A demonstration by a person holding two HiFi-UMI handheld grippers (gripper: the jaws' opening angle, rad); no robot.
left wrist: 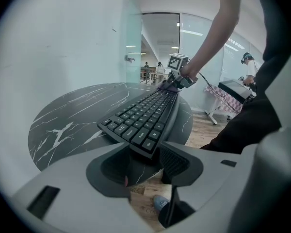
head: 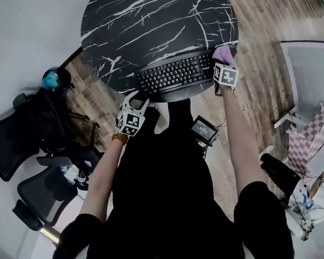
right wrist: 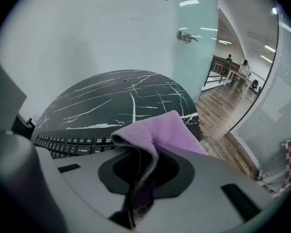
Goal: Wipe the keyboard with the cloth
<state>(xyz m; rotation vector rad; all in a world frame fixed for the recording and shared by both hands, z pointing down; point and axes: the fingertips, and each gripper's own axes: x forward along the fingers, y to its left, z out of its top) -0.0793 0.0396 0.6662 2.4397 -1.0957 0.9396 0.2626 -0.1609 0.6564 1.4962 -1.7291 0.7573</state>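
Observation:
A black keyboard [head: 175, 74] lies along the near edge of the round black marble table [head: 151, 20]. My right gripper [head: 222, 62] is over the keyboard's right end, shut on a purple cloth [head: 223, 53]. In the right gripper view the cloth [right wrist: 160, 132] is pinched between the jaws and drapes forward above the keys [right wrist: 72, 143]. My left gripper [head: 137, 99] is at the keyboard's left end with its jaws wide apart. In the left gripper view the keyboard's near corner [left wrist: 144, 147] sits just past the left gripper [left wrist: 145, 166], and its pads look bare.
The table's far half is bare marble. Black office chairs [head: 21, 139] stand on the floor at the left. A small screen device [head: 205, 129] is beside my legs, and a white panel with checked fabric [head: 313, 128] is at the right. A glass wall [left wrist: 131, 52] stands behind the table.

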